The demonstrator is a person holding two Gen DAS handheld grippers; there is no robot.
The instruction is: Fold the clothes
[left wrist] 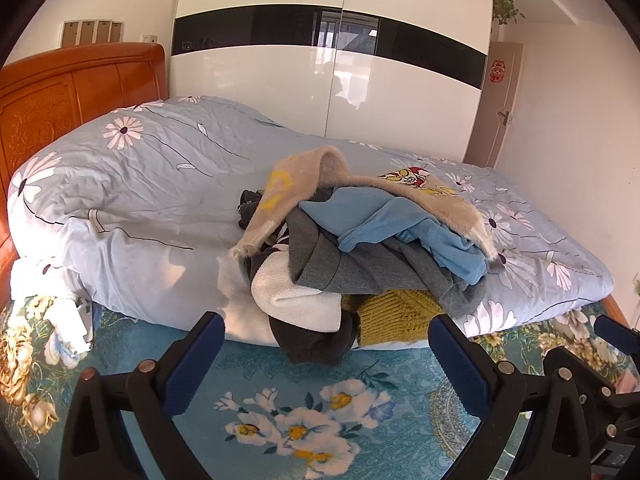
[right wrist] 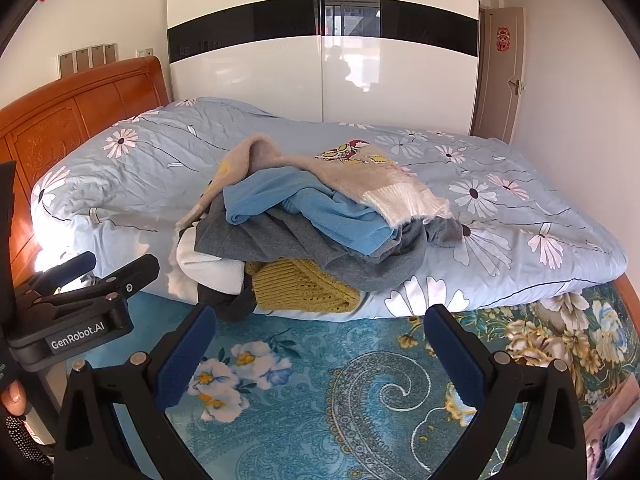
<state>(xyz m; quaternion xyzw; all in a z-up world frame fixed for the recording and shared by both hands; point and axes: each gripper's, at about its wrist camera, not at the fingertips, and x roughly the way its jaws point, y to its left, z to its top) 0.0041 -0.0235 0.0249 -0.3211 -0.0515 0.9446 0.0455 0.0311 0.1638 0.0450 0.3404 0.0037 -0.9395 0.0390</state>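
Observation:
A heap of clothes [left wrist: 360, 240] lies on the bed's near edge. On top is a beige fuzzy sweater [left wrist: 420, 188] with a cartoon print, then a light blue garment [left wrist: 400, 220], a grey one [left wrist: 360, 268], a white fleece [left wrist: 296, 300] and a mustard knit [left wrist: 396, 312]. The heap also shows in the right wrist view [right wrist: 312, 232]. My left gripper [left wrist: 326, 356] is open and empty, just short of the heap. My right gripper [right wrist: 320, 344] is open and empty above the blanket, to the right of the left gripper [right wrist: 100, 280].
The bed has a light blue flowered quilt [left wrist: 168, 184] and an orange wooden headboard [left wrist: 60, 96] at left. A teal floral blanket [right wrist: 360, 392] covers the near side. A white wardrobe [left wrist: 332, 60] and a door [left wrist: 496, 104] stand behind.

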